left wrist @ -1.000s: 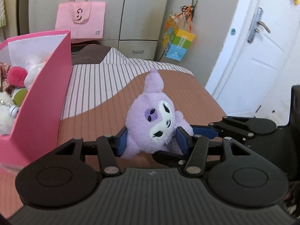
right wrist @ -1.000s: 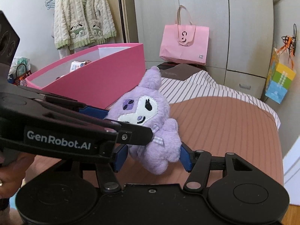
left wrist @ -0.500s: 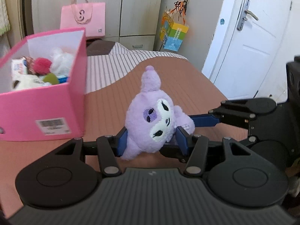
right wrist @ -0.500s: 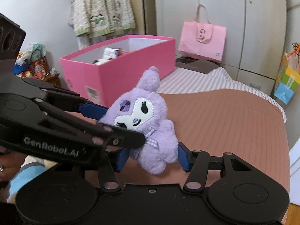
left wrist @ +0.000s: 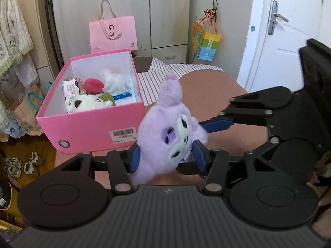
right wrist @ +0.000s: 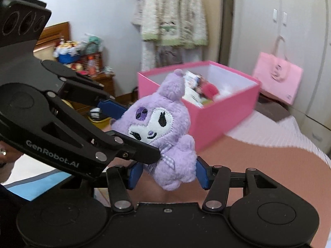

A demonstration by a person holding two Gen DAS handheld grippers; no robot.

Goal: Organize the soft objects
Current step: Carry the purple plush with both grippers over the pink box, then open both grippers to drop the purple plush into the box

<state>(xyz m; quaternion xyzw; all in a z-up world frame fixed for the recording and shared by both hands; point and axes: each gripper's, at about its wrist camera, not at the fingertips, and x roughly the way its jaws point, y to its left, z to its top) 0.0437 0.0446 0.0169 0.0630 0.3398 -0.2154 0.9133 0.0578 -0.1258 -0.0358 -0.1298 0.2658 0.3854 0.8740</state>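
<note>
Bed: a brown ribbed bedspread (left wrist: 217,95) covers most of it, with a white striped section (left wrist: 153,76) toward the far end and a darker brown patch beyond that.
Pink box (left wrist: 91,128): open-topped, standing on the bed near its edge, a barcode label on its near wall; inside lie a white fluffy toy, a red pompom, a cream plush and some packets.
Purple plush (left wrist: 165,132): held up off the bedspread just in front of the box's near corner, face with white patch and dark eyes turned toward the right camera, pointed top tilted up.
Left gripper (left wrist: 165,158): blue pads press the toy's lower body from both sides; its jaws are closing a touch tighter on it.
Right gripper (right wrist: 167,172): clamped on the toy's lower half, blue pads sunk into the fur on either side.
Wardrobe: pale grey doors behind the bed, a pink paper bag (left wrist: 112,33) leaning against them.
Wall: a colourful small bag (left wrist: 205,39) hangs from a hook beside a white door (left wrist: 289,31).
Left side of room: a cream knitted cardigan (right wrist: 173,12) hangs up; sneakers and bags sit on the wooden floor; a cluttered wooden side table shows blurred in the right view.
</note>
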